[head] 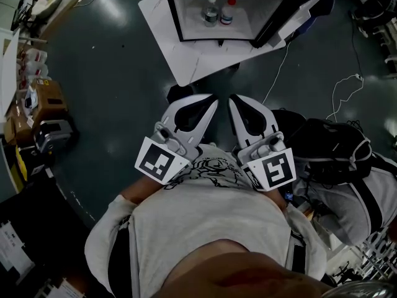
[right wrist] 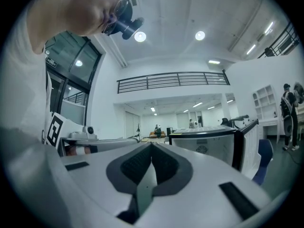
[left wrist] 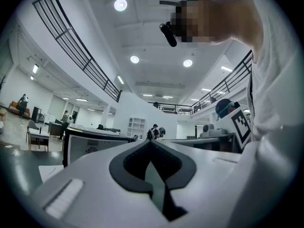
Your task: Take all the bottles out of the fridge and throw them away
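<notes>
The small fridge (head: 175, 11) stands open on a white table (head: 192, 58) ahead of me, its door (head: 291, 14) swung to the right. Inside stand two bottles, one with a white cap (head: 211, 11) and one with a red cap (head: 227, 11). My left gripper (head: 213, 99) and right gripper (head: 234, 98) are side by side near my chest, pointing at the fridge and well short of it. Both are shut with nothing held. The fridge (left wrist: 90, 146) appears beyond the shut left gripper (left wrist: 151, 141). Beyond the shut right gripper (right wrist: 152, 144) the fridge (right wrist: 209, 144) shows again.
A black backpack (head: 329, 148) lies on the floor to my right. Cardboard boxes (head: 43, 101) and clutter line the left edge. A white cable (head: 279, 73) runs across the dark floor from the table. People stand far off in the hall.
</notes>
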Motion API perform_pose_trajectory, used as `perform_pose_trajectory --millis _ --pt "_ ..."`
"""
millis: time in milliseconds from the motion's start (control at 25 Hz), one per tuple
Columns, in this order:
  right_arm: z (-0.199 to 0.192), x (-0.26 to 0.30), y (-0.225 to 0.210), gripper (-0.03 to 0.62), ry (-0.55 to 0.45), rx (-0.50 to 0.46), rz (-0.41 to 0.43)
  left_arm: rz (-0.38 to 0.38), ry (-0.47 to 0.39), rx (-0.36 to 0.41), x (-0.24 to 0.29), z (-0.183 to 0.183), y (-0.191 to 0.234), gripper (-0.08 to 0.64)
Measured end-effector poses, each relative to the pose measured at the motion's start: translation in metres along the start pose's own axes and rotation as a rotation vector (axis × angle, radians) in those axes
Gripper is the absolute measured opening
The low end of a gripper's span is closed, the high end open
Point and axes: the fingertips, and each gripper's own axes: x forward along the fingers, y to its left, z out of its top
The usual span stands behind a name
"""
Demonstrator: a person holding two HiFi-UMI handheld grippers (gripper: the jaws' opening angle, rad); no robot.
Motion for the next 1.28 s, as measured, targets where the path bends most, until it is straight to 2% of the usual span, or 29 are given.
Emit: perform_pose_trajectory --millis 880,1280 --pt "0.000 0.071 0.014 0.011 0.018 -0.014 -0.034 -0.064 0.022 -0.019 -0.012 0.001 0.068 0.009" --pt "-0.007 0.084 0.015 0.009 0.036 0.002 -0.047 -0.051 0.022 -0.046 -0.018 -0.002 0.081 0.009"
